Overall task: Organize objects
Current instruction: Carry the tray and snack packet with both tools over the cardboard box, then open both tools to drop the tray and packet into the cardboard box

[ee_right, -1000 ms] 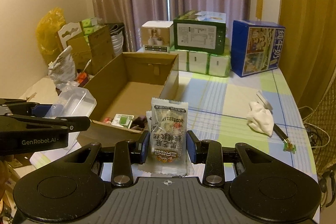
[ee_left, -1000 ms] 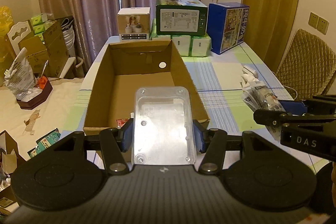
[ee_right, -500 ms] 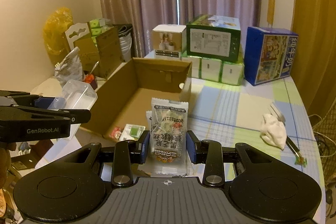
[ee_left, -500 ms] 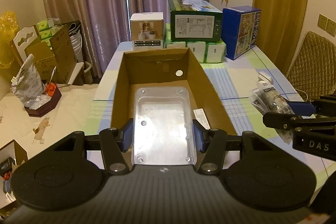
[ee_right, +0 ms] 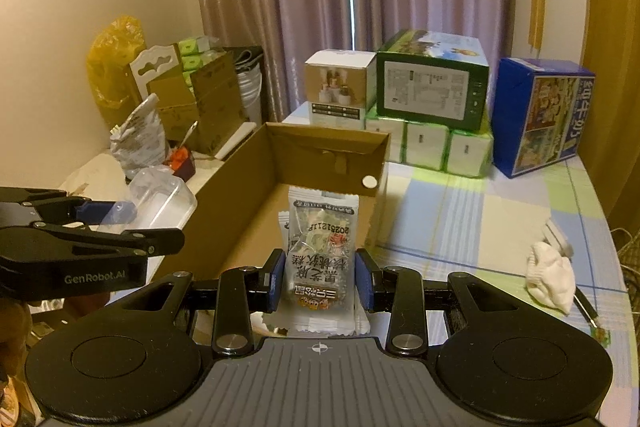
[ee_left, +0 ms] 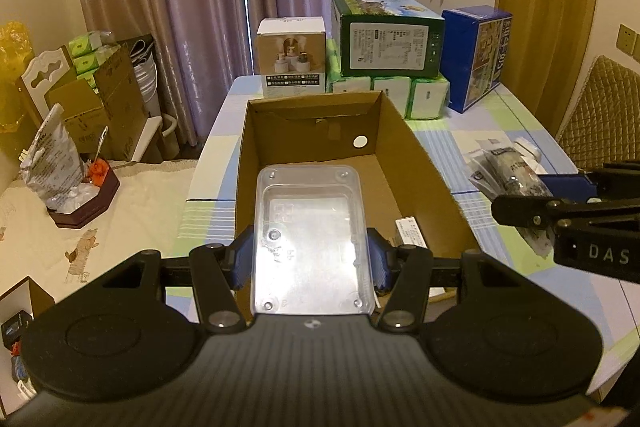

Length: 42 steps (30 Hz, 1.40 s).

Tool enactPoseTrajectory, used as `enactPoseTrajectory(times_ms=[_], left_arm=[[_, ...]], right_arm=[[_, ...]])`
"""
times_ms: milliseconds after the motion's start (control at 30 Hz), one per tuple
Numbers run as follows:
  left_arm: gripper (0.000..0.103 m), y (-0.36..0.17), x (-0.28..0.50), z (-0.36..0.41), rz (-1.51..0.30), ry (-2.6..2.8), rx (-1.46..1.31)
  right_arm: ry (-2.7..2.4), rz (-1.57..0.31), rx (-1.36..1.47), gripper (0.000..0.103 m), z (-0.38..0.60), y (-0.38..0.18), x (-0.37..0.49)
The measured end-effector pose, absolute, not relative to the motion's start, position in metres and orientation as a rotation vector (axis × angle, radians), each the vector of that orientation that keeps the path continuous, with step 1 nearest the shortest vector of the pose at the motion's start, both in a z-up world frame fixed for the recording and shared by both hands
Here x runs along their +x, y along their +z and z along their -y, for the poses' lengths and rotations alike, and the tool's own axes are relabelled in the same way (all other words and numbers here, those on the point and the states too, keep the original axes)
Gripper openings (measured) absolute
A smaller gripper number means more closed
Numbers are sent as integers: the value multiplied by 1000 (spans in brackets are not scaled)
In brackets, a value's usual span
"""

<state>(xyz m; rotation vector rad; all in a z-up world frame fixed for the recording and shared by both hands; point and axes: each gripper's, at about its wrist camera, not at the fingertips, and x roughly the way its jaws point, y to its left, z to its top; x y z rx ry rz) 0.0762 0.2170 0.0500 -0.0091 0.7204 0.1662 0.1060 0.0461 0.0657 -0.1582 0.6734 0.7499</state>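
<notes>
My left gripper [ee_left: 310,263] is shut on a clear plastic container [ee_left: 310,239], held over the near end of an open cardboard box [ee_left: 424,163]. From the right wrist view the same container [ee_right: 160,201] hangs left of the box [ee_right: 240,187]. My right gripper [ee_right: 320,279] is shut on clear snack packets [ee_right: 320,251] with printed labels, above the box's near right corner. In the left wrist view those packets [ee_left: 508,171] show at the right, over the table. A small white packet [ee_left: 410,231] lies inside the box.
Stacked cartons stand at the table's far end: a white one [ee_left: 290,57], a green one [ee_left: 386,35] on tissue packs, and a blue one [ee_left: 476,55]. A crumpled white tissue [ee_right: 550,277] lies on the checked tablecloth [ee_right: 460,223]. Cardboard boxes and bags [ee_left: 52,151] clutter the left side.
Both grippers have moved forward toward the box. The container now hangs over the box's inside, and the snack packets have reached its near right corner.
</notes>
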Motion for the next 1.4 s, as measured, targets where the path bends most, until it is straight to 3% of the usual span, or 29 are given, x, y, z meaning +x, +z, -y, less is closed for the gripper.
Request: enactPoseTrajectory(times_ms=[1133,1200,1233,1267,1400], left_arm=[[52,20,126,-241,-761,143,-19],[54,18,129,-242,-751,144,-23],[63,16,130,-243,-742,147,-25],[65,15,131,-244,-743,156,-22],[65,14,128,-247,-745,168,-15]], right_arm=[[737,-737,-155,34,-83,34,148],[735,-738,-153,34,-83,33,150],[734,-738,-151,34,-83,32,151],[733,-739,-150,34,-83,32,151],[729,-740,-147,34,-81,30,152]])
